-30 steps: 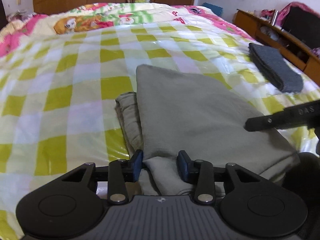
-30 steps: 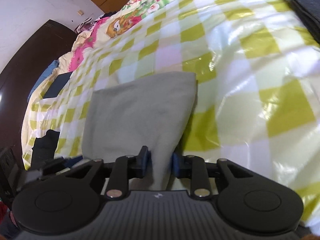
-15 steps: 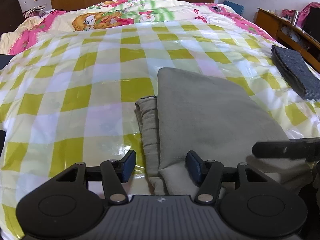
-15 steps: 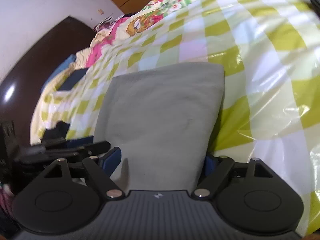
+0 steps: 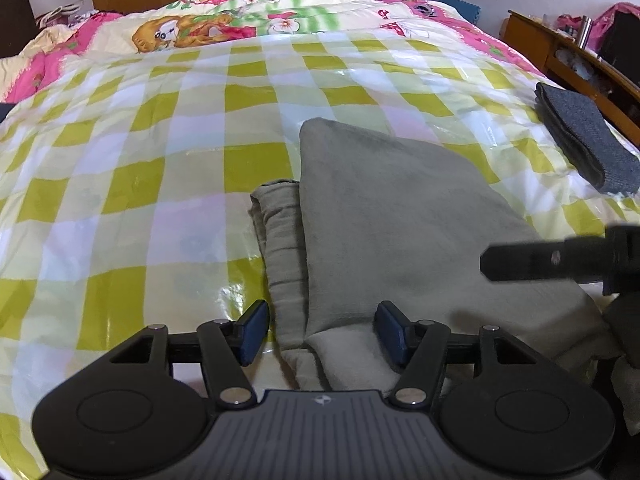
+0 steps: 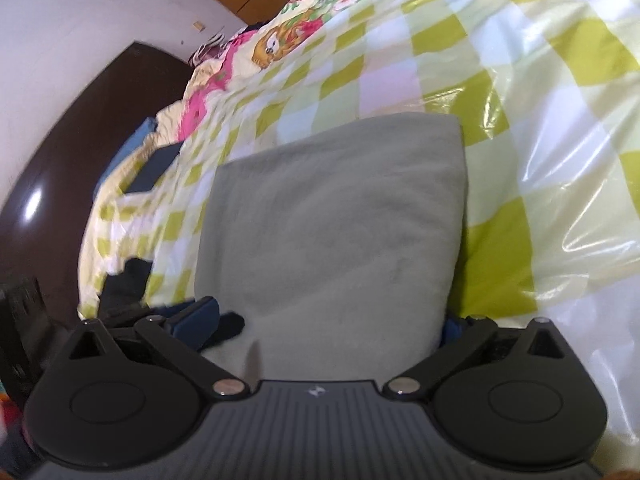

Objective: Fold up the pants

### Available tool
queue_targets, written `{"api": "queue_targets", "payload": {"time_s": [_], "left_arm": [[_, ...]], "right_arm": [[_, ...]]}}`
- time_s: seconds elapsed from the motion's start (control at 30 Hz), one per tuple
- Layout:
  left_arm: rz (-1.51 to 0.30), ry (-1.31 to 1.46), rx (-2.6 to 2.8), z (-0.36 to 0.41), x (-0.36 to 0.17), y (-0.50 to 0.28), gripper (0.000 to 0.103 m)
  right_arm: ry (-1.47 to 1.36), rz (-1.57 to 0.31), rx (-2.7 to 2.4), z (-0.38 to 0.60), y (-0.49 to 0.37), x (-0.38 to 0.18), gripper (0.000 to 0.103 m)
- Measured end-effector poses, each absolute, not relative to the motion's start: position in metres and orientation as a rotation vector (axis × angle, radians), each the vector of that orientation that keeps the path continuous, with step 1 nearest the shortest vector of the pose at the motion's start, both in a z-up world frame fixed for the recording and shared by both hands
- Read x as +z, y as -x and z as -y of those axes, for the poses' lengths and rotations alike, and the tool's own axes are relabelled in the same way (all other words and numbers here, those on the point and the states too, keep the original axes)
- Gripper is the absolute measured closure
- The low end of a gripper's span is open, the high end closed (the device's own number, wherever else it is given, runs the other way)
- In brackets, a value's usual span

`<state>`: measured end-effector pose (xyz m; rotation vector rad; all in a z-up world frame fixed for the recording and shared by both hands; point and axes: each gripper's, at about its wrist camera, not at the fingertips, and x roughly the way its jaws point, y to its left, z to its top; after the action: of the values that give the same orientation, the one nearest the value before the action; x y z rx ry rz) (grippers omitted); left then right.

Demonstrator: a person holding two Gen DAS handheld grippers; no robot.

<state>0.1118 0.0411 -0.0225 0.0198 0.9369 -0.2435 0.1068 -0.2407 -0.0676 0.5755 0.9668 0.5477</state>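
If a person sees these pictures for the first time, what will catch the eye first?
Probably the folded grey-green pants, lying on the shiny yellow-and-white checked cover of the bed. The left gripper and the right gripper both stand open at its near edge, their jaws having just opened off the cloth. A folded dark grey garment lies farther right.

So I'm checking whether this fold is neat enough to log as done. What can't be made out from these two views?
- Near edge of the grey pants: left wrist view, hidden behind the left gripper body.
- Pants' near corners: right wrist view, covered by the open right gripper.
- Layers under the top fold: hidden by the top layer, both views.
- Dark folded garment: left wrist view, its kind can't be told.
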Motion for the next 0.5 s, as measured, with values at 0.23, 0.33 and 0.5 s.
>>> {"api": "queue_targets", "payload": {"time_s": [0.23, 0.33, 0.5], "left_arm": [[-0.937, -0.031, -0.242, -0.040, -0.025, -0.112, 0.025], [-0.940, -0.014, -0.238, -0.043, -0.024, -0.114, 0.022], [-0.938, -0.014, -0.261, -0.039, -0.023, -0.114, 0.038]], "right_arm": [[-0.594, -0.954, 0.538, 0.241, -0.112, -0.069, 0.000], [-0.617, -0.955, 0.558, 0.248, -0.111, -0.069, 0.006], [-0.640, -0.957, 0.528, 0.260, -0.107, -0.071, 0.058]]}}
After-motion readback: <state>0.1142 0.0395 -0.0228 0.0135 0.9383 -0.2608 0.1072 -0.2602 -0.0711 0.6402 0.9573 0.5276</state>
